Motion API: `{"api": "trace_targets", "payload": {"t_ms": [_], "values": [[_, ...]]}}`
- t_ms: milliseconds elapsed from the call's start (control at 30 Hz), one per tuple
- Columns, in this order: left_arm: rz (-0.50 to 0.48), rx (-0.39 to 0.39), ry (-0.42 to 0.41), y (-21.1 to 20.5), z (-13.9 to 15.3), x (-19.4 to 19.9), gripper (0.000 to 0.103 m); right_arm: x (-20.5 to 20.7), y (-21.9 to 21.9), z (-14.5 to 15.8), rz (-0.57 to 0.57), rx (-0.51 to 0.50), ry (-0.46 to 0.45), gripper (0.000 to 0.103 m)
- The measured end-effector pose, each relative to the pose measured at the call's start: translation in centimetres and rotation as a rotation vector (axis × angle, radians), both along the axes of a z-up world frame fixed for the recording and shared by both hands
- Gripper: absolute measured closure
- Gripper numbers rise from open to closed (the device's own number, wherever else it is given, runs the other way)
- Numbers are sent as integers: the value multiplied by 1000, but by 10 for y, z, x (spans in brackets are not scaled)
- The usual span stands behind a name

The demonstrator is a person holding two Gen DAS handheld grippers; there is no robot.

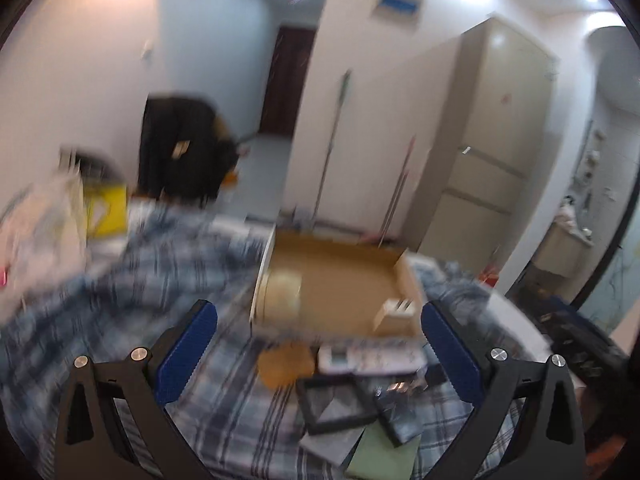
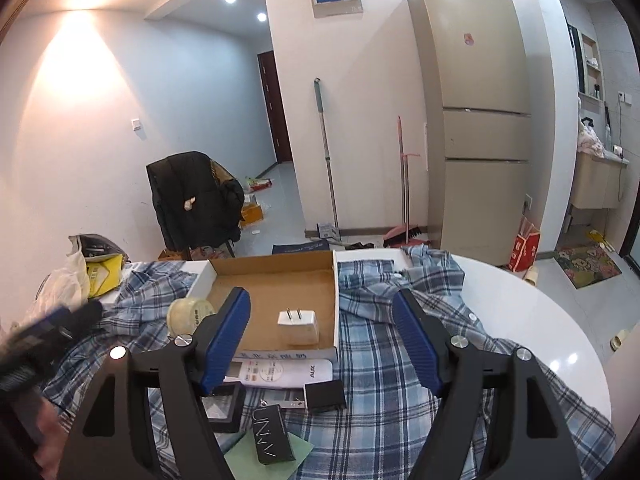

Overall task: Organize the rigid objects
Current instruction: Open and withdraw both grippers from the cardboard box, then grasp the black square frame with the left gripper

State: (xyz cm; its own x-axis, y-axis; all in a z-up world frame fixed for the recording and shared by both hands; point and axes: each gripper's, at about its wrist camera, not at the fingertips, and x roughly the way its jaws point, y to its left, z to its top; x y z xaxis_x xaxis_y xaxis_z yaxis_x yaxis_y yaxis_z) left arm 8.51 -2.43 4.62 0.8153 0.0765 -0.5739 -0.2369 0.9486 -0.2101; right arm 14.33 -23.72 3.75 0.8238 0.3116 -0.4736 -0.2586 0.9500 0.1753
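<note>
An open cardboard box (image 2: pixel 276 280) lies on a plaid cloth (image 2: pixel 380 360). A white charger plug (image 2: pixel 298 326) sits inside it, and a tape roll (image 2: pixel 190 312) stands at its near left corner. In front of the box lie a white remote (image 2: pixel 280 370), a small black box (image 2: pixel 325 395), a lettered black box (image 2: pixel 274 434) and a black frame (image 2: pixel 224 404). My right gripper (image 2: pixel 320 300) hovers open over the box's front, with nothing held. The left wrist view is blurred. My left gripper (image 1: pixel 318 312) stands wide open and empty before the box (image 1: pixel 340 272), above the remote (image 1: pixel 368 358) and a brown disc (image 1: pixel 286 364).
The cloth covers a round white table (image 2: pixel 520 320). Plastic bags and a yellow pack (image 2: pixel 104 276) crowd the table's left side. A green sheet (image 2: pixel 272 460) lies at the near edge. Behind stand a chair with a black jacket (image 2: pixel 196 200), brooms and a fridge (image 2: pixel 480 120).
</note>
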Motion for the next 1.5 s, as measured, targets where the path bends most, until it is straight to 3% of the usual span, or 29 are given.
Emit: {"api": "trace_targets", "payload": {"t_ms": [200, 400, 767, 967, 1033, 1267, 1500], "values": [[11, -59, 181, 2, -38, 30, 0, 7, 0, -19, -41, -58, 16, 31], [-2, -66, 281, -16, -65, 47, 0, 14, 4, -37, -38, -82, 68, 31], [-11, -20, 368, -35, -109, 62, 0, 25, 4, -59, -40, -105, 136, 31], [-49, -33, 438, -40, -128, 68, 16, 25, 7, -60, -35, -124, 133, 31], [-49, -64, 425, -36, -129, 68, 26, 25, 8, -61, -32, -131, 136, 31], [-114, -82, 420, -32, -123, 63, 28, 26, 5, -61, -37, -134, 137, 31], [-294, -9, 412, -26, -104, 25, 29, 27, 2, -61, -34, -122, 145, 31]]}}
